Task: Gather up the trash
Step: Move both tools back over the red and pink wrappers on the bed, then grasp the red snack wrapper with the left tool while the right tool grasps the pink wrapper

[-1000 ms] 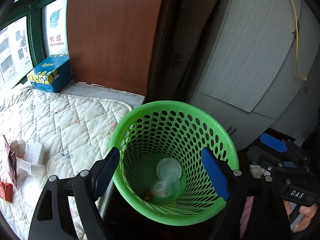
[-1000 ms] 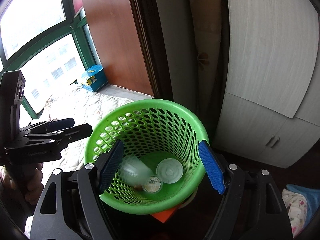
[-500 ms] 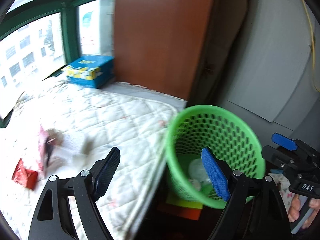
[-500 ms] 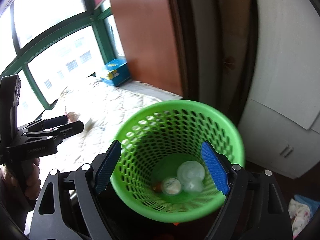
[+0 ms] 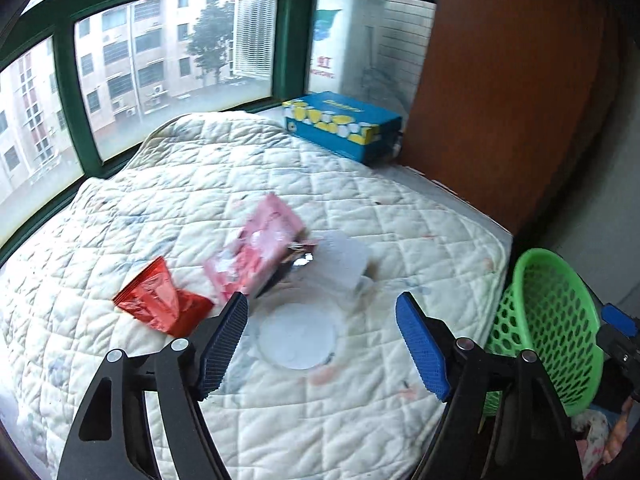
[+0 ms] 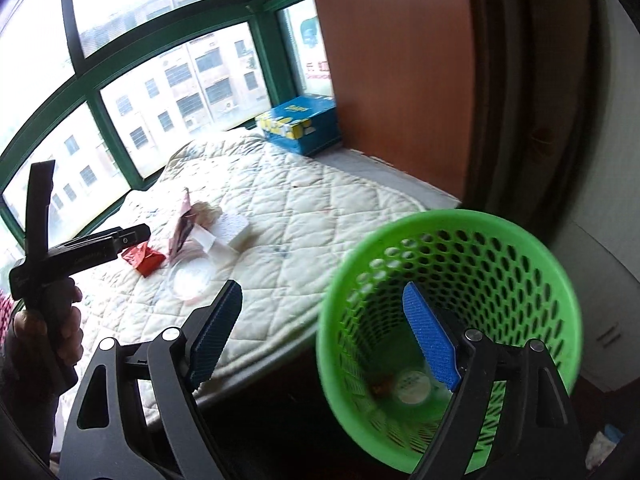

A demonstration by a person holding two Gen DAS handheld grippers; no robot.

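Left tool (image 5: 322, 344) is over the white quilted mattress (image 5: 400, 216), jaws wide but just narrowing, nothing between them; you're lined up on the clear round plastic lid (image 5: 297, 336) dead ahead. Red foil wrapper (image 5: 160, 304) sits at 10 o'clock from that lid, pink snack packet (image 5: 260, 248) at 11, white paper scrap (image 5: 344, 260) at 1. Right tool (image 6: 320, 336) gapes empty by the green perforated plastic basket (image 6: 480, 264), which stands beside the bed for short drops.

The pink packet (image 5: 260, 248) and the white pieces (image 5: 340, 264) beside it are smeared by blur. Items at the green basket's (image 6: 452, 240) bottom are too blurred to identify; its right side is cut off in the left wrist view.
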